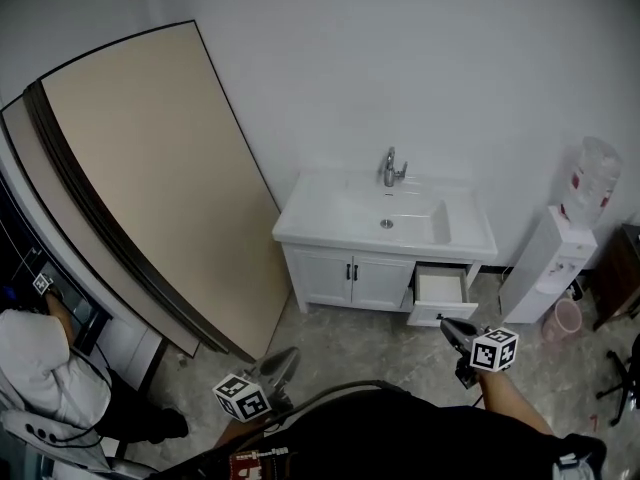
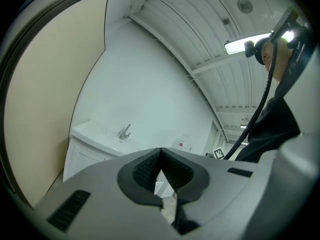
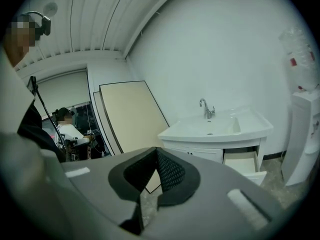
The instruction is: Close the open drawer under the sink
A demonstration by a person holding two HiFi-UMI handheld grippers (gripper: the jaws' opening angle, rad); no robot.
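White sink [image 1: 300, 230] unit: two shut doors [image 1: 322, 274], one drawer [image 1: 440, 290] pulled open at its right end. My left hand-held gripper [image 1: 288, 356] and right hand-held gripper [image 1: 449, 326] are both closed and empty, well apart from it.

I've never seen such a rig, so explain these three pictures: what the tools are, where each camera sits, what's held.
No robot: a person holds a two-jaw gripper in each hand. The head view looks down from a camera on their head; the left gripper and right gripper show at its bottom. The other two pictures come from cameras riding on each gripper, looking along its jaws. Both pairs of jaws are shut and hold nothing. Ahead stands a white sink cabinet with one drawer pulled open, a water dispenser beside it, boards leaning on the wall.
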